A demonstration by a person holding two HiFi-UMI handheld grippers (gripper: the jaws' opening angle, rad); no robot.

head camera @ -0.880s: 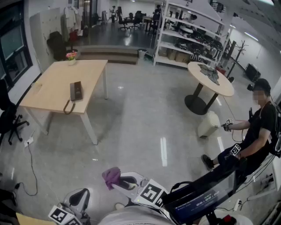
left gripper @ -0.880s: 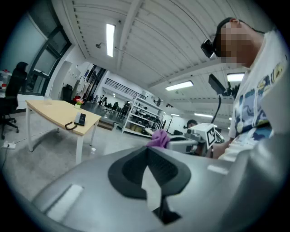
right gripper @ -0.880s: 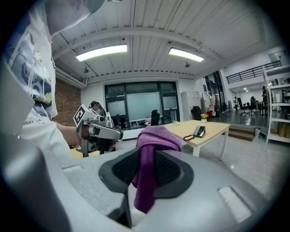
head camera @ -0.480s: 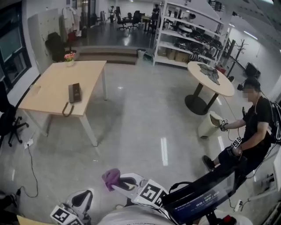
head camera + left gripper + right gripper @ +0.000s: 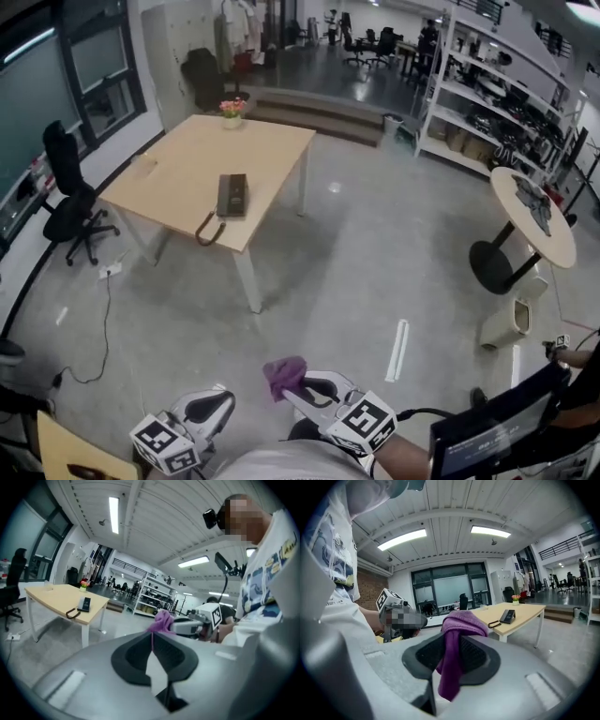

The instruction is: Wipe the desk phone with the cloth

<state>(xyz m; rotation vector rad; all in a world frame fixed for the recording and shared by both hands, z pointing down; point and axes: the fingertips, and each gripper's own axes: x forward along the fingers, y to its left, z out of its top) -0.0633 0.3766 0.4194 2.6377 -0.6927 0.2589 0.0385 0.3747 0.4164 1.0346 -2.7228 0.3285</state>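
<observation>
The black desk phone [image 5: 232,195] lies on a light wooden table [image 5: 169,183] far across the floor, its coiled cord hanging over the near edge. My right gripper [image 5: 292,382] is low in the head view, shut on a purple cloth [image 5: 284,376]. In the right gripper view the cloth [image 5: 457,634] drapes over and between the jaws, with the phone [image 5: 507,616] beyond it. My left gripper [image 5: 223,401] is beside it at the lower left, shut with nothing in it. Its own view shows the jaws closed to a thin line [image 5: 152,637], the cloth [image 5: 162,620] past them.
A black office chair [image 5: 70,202] stands left of the table and a flower pot [image 5: 231,108] sits at its far end. A round table [image 5: 534,216], a pale bin [image 5: 511,323] and shelving [image 5: 497,103] are on the right. Grey floor lies between me and the table.
The head view has swung and moved, so the table with the phone now sits nearer and more central. The person at the right has almost left the view. Both grippers keep their states.
</observation>
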